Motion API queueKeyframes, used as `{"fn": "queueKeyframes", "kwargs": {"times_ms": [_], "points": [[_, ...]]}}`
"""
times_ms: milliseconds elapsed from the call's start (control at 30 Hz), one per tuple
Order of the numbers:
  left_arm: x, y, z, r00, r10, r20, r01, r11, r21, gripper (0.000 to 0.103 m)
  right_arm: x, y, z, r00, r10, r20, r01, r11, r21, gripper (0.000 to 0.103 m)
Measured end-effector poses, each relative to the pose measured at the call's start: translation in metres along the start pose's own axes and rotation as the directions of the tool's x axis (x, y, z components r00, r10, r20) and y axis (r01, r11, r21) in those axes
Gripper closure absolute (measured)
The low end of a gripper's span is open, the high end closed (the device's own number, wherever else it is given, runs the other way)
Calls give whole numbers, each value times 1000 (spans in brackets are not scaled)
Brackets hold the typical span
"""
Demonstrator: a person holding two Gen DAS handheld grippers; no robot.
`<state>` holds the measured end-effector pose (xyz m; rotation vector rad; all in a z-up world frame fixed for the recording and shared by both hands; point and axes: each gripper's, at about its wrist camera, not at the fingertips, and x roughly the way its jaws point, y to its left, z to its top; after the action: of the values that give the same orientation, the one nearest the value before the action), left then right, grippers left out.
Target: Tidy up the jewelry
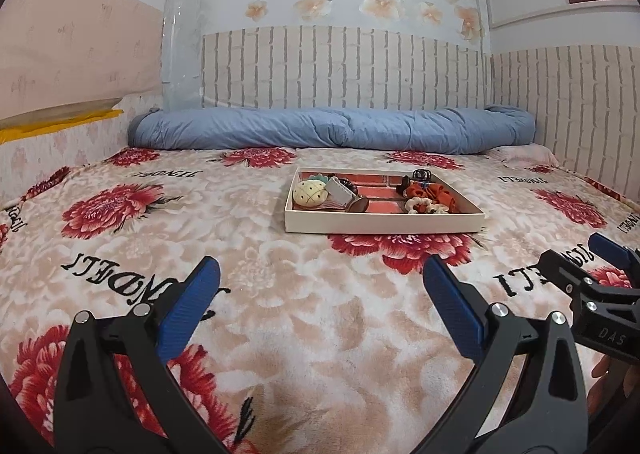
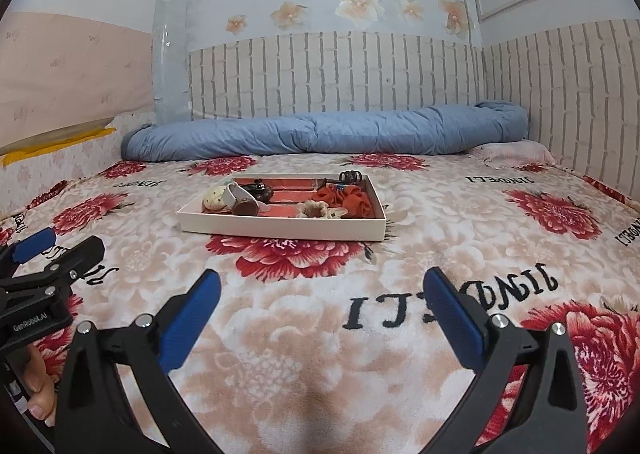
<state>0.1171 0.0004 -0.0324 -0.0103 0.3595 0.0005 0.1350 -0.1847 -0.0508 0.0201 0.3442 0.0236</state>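
The left claw (image 1: 320,294) gapes wide and empty; the shallow cream cardboard tray (image 1: 384,221) of hair accessories lies ahead, slightly to its right on the floral fleece bed (image 1: 280,314). The right claw (image 2: 320,298), equally spread and empty, sees it ahead-left, seemingly no farther off.

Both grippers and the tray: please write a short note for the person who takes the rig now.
Left gripper: open, empty, above the blanket.
Right gripper: open, empty, beside it.
The tray lies ahead on the bed, out of reach of both. Inside: pineapple piece and clips on its left, orange scrunchie, cream scrunchie and black claw clip on its right.
Done: cannot tell.
Left: approach the tray.
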Motion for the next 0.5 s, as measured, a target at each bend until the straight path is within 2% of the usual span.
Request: {"fn": "queueKeyframes", "kwargs": {"times_ms": [500], "points": [[1,1,-1,1000,6,7,-6,1000,7,5,-1,1,1,1000,-1,-2,1,1000,-1,4]]}}
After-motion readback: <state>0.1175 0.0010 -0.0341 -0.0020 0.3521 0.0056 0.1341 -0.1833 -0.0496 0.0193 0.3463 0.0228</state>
